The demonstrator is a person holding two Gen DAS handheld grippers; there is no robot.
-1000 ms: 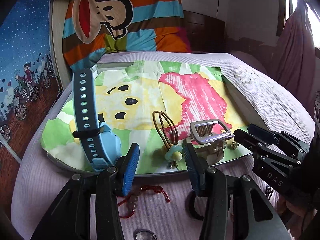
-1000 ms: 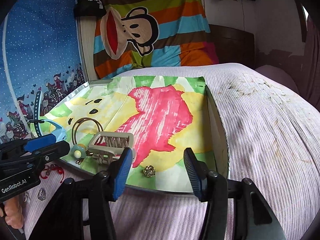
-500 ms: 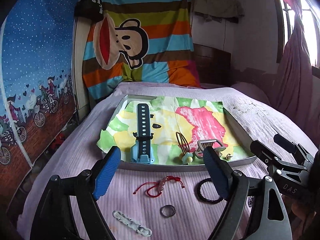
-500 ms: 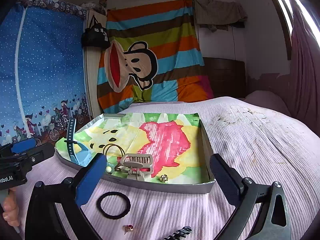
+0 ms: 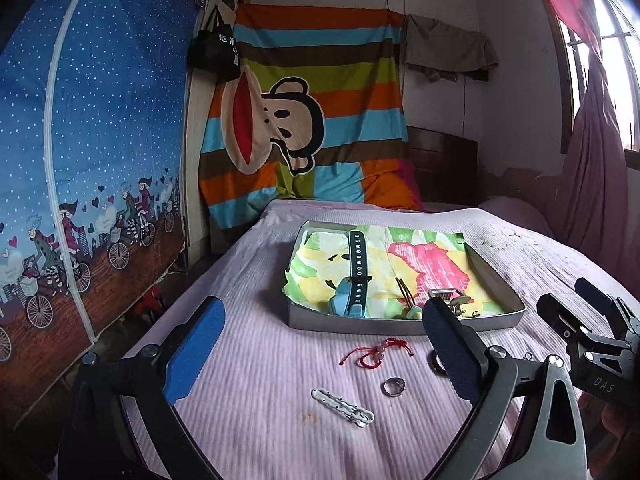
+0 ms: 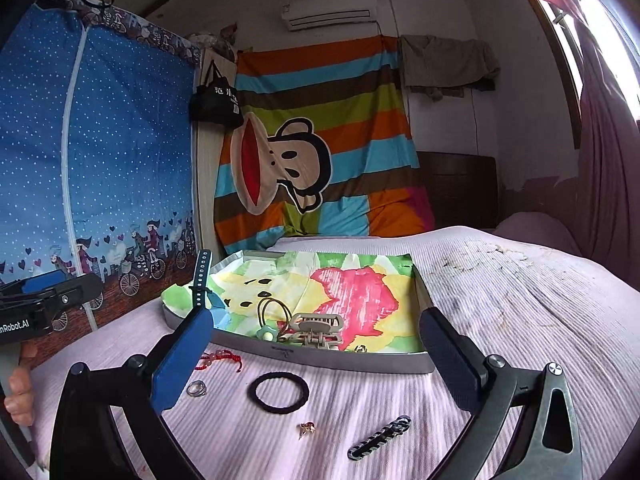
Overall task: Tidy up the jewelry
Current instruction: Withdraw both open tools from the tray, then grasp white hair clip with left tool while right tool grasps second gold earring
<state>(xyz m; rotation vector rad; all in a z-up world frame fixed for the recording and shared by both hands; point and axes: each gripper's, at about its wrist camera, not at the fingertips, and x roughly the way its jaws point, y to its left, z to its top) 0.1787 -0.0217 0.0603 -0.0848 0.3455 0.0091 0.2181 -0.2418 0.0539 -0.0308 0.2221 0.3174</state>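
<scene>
My left gripper (image 5: 322,308) hovers over the pink bedspread short of the grey tray (image 5: 400,326), jaws opening, nothing between them. My right gripper (image 6: 316,316) stands open and empty before the tray (image 6: 360,360). In the tray lie a blue watch (image 5: 352,280), a brown hair tie (image 6: 272,312), a beige claw clip (image 6: 316,328) and a small gold piece (image 6: 360,349). On the bed in front lie a red cord bracelet (image 5: 376,354), a silver ring (image 5: 393,385), a white clip (image 5: 342,402), a black hair tie (image 6: 278,392), a small red-stone piece (image 6: 307,428) and a black clip (image 6: 380,438).
A blue printed wardrobe cover (image 5: 80,160) stands along the left of the bed. A striped monkey blanket (image 5: 304,120) hangs behind the bed. A pink curtain (image 5: 592,180) hangs at the right. A person's fingers (image 6: 18,396) hold the left gripper's handle.
Both grippers have drawn back from the tray and risen a little. Their jaws have spread wide. The loose pieces on the bedspread have come into view.
</scene>
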